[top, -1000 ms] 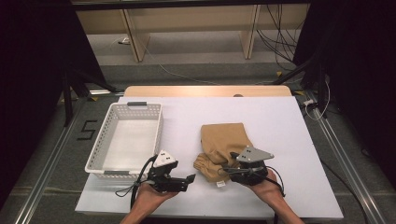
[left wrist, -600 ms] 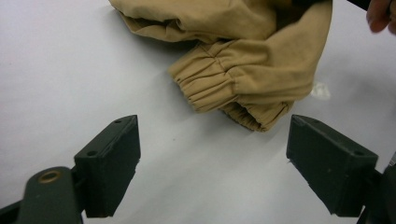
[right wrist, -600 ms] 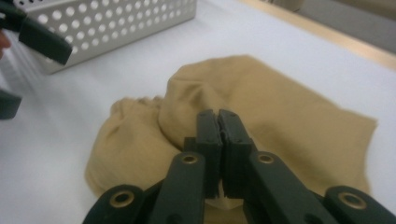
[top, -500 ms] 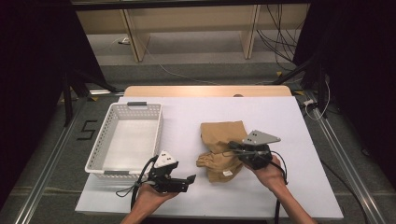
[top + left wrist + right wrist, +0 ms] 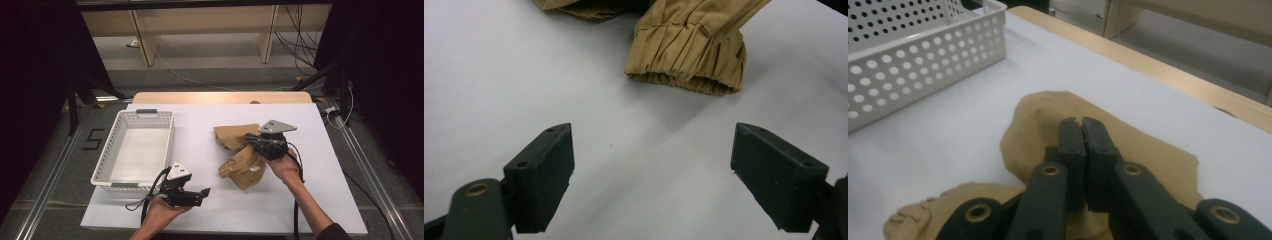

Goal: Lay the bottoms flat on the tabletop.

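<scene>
We work at a white table [image 5: 210, 150] whose far edge shows a strip of pale wood. Beyond it we see a grey floor, light wooden shelf legs and loose cables, with dark curtains on both sides.

The tan trousers [image 5: 243, 156] lie crumpled right of the table's middle, partly folded over themselves. Our right gripper [image 5: 255, 141] sits right on top of them; in the right gripper view its jaws are pressed together over the tan cloth [image 5: 1038, 125], but we cannot tell whether any fabric is pinched between them.

Our left gripper [image 5: 204, 192] is held near the front edge of the table, well apart from the trousers and pointing toward them. In the left gripper view its jaws stand wide apart with nothing between them but bare table top [image 5: 624, 165], and a gathered elastic cuff [image 5: 689, 60] of the trousers lies ahead of them, not touching either jaw.

A white perforated basket [image 5: 116, 150] stands on the left part of the table, just behind the left gripper; in the right gripper view its holed wall [image 5: 913, 75] rises at the upper left. The stretch of table between the left gripper and the cuff is open.
</scene>
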Tool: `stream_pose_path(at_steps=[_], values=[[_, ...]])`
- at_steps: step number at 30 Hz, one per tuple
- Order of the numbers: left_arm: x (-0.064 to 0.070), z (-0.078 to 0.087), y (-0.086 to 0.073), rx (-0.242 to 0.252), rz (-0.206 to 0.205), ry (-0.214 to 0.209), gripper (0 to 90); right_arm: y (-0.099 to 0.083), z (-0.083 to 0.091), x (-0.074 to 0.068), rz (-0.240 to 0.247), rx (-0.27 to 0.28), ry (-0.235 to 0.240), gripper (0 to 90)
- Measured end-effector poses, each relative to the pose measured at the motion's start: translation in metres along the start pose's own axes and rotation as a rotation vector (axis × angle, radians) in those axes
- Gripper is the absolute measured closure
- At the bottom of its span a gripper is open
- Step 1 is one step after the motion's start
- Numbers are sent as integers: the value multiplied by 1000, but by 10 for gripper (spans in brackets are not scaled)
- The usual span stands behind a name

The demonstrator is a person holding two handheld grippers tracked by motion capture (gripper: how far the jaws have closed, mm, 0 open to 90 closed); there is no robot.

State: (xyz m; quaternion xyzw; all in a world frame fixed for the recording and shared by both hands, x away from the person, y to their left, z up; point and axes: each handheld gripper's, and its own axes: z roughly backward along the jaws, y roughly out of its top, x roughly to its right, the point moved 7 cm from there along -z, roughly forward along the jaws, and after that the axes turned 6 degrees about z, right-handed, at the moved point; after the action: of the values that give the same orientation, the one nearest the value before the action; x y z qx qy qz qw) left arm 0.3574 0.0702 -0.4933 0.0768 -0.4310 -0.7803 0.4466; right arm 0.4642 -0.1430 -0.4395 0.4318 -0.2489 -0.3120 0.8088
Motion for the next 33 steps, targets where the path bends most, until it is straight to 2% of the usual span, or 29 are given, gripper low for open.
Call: stream_pose_path(at_steps=[4, 5, 6, 8, 12, 16, 23, 26, 27, 28, 30, 32, 33], values=[[0, 0, 0, 3, -1, 2, 176, 10, -9, -10, 17, -2, 34, 881], [0, 0, 0, 6, -2, 2, 175, 14, -14, -18, 24, -5, 55, 881], [0, 0, 0, 6, -2, 2, 176, 14, -14, -18, 24, -5, 55, 881], [0, 1, 1, 8, -2, 4, 175, 17, -21, -29, 37, -13, 85, 881], [0, 1, 0, 10, -2, 6, 176, 17, -28, -35, 48, -26, 106, 881], [0, 0, 0, 10, -4, 12, 175, 17, -37, -42, 32, -30, 138, 881], [-1, 0, 0, 9, -4, 14, 175, 8, -51, -64, 50, -84, 192, 878], [-1, 0, 0, 5, -7, 14, 175, 7, -52, -67, 49, -85, 205, 872], [-1, 0, -1, 5, -7, 13, 176, 9, -50, -66, 40, -82, 211, 809], [-1, 0, -1, 4, -9, 15, 176, 9, -50, -66, 40, -82, 211, 809], [-1, 1, 0, 8, -9, 15, 175, 13, -44, -62, 10, -58, 221, 706], [-1, 2, 1, 14, -9, 15, 175, 19, -35, -55, -8, -38, 225, 568], [-1, 2, 1, 17, -8, 14, 175, 23, -22, -46, -13, -21, 210, 513]])
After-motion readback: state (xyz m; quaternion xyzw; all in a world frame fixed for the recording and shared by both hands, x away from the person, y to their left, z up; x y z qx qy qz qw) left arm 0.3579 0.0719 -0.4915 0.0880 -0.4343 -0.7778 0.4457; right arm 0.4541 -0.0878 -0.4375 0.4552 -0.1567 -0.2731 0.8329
